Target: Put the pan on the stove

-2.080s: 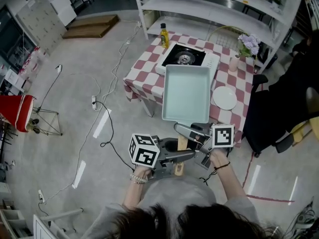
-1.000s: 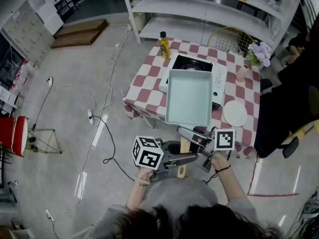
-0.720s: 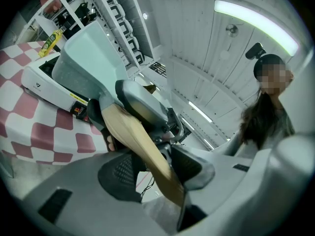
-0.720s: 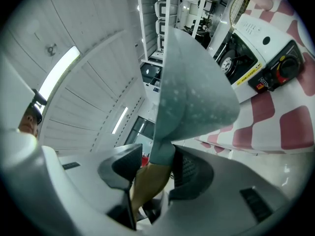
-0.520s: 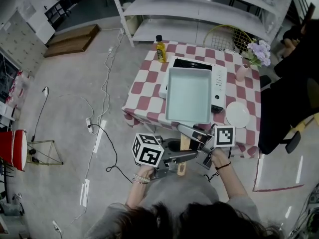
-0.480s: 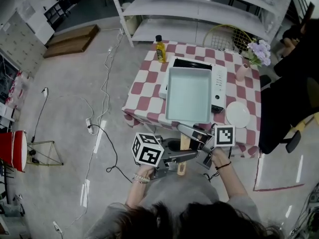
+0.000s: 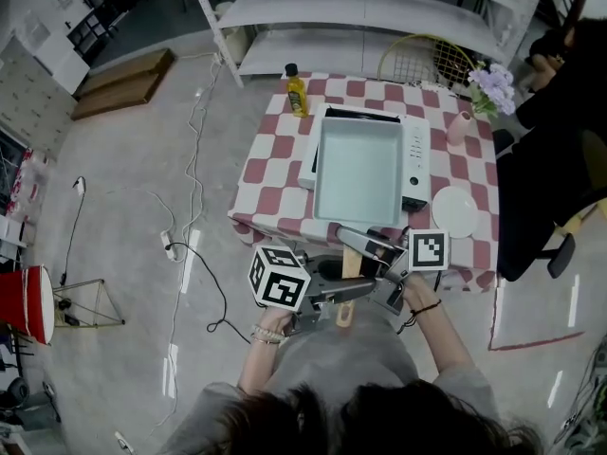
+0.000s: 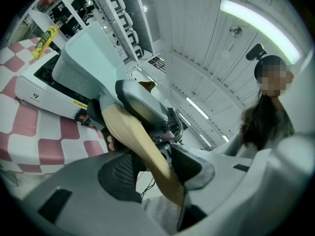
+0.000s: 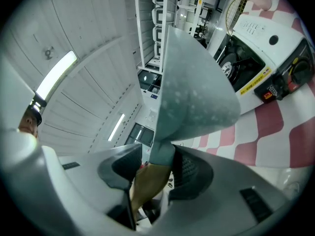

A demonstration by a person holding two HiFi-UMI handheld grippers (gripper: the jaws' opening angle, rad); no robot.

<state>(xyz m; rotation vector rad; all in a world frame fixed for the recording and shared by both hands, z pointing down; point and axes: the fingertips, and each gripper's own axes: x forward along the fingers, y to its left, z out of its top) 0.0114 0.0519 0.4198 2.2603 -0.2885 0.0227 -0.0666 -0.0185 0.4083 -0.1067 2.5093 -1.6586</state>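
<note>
The left hand-held gripper [image 7: 334, 295] sits low in the middle of the head view. It is clamped on the tail end of the pan's wooden handle [image 7: 348, 267], and its own view shows a jaw pressed against each side of the wood. Just to the right, the right hand-held gripper [image 7: 365, 251] is closed on the same handle further up, where the wood meets the pan's grey neck. So both of them carry the one pan between them.

Across the bench [image 7: 266, 169] with its red-and-white checked cloth, a bottle of yellow oil [image 7: 296, 91] stands upright at the far left corner, capped.

In the centre of the frame is the pan [image 7: 358, 171], pale teal, rectangular and deep-walled, with only its smooth bottom showing inside. It hangs over the white portable stove [image 7: 414, 154] and covers most of it from above, leaving the control strip showing along the pan's right side. The right gripper view shows the pan's underside tilted and lifted clear of the burner.

To the upper right, a small pink vase [image 7: 458, 126] holds pale purple flowers [image 7: 488, 85]. Below it, near the right front corner of the bench, lies a white plate [image 7: 456, 211], its face bare.
</note>
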